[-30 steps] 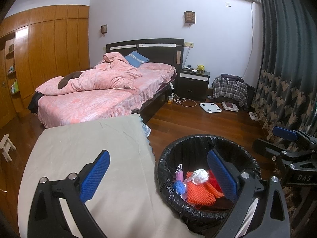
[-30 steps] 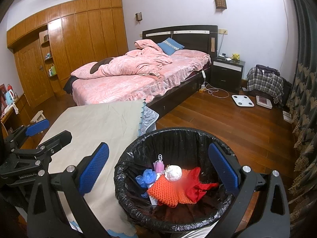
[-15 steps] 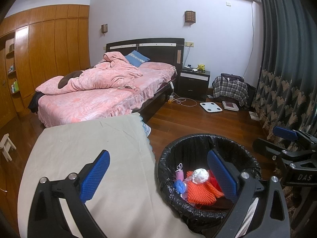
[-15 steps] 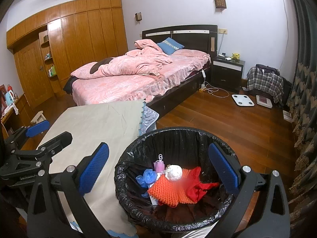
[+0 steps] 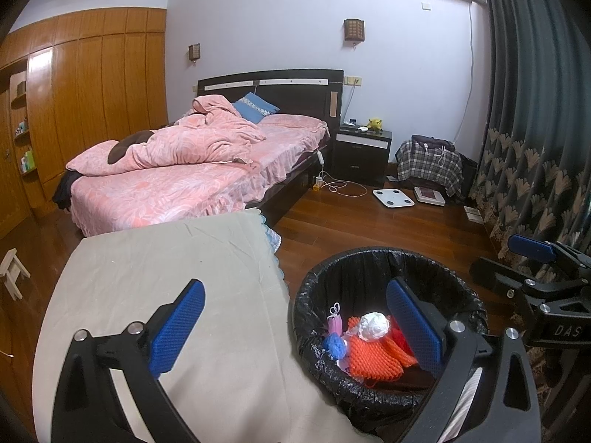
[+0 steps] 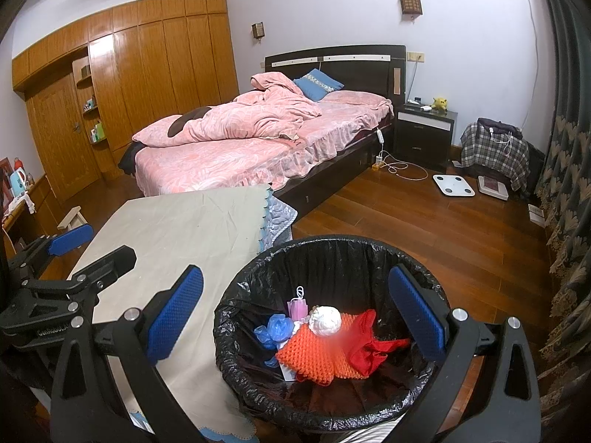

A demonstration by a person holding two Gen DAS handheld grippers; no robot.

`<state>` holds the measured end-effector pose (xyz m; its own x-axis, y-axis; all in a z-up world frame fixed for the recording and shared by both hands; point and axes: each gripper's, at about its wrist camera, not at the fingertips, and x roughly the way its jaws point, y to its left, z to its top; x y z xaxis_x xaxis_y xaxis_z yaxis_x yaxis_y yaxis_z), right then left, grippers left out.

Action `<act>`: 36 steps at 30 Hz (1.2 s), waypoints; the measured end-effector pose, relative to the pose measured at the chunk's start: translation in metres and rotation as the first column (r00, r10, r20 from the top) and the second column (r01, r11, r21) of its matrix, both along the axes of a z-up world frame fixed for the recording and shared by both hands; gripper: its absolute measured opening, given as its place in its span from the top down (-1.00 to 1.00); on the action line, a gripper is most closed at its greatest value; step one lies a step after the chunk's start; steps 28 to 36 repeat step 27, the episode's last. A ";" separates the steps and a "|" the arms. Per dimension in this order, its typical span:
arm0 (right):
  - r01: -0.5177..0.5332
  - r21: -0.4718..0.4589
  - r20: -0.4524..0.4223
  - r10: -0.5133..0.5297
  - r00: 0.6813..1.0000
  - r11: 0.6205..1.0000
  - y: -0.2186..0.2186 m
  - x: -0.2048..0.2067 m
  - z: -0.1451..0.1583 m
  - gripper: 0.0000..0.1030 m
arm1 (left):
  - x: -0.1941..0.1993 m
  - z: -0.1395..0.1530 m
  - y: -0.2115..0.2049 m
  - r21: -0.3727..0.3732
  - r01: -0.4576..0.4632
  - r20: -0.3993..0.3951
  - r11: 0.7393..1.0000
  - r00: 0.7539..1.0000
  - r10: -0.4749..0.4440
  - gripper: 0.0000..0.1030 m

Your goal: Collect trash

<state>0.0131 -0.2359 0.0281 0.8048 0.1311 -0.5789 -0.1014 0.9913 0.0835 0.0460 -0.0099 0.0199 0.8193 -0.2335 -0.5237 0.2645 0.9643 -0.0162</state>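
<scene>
A round bin with a black liner stands on the floor beside the cloth-covered table. Inside lie an orange knitted piece, a red cloth, a white crumpled ball, blue plastic and a small pink item. My left gripper is open and empty, straddling the table edge and bin. My right gripper is open and empty over the bin. Each gripper shows in the other's view, the right one and the left one.
A bed with pink bedding stands behind the table. A nightstand, a plaid-covered heap, a white scale and cables lie on the wooden floor. Curtains hang at right. A wardrobe wall stands at left.
</scene>
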 end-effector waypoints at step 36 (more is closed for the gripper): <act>0.000 0.001 -0.006 0.000 1.000 1.000 0.003 0.002 -0.006 -0.90 | -0.005 -0.008 0.002 -0.006 -0.001 -0.006 1.000 1.000 0.001 -0.88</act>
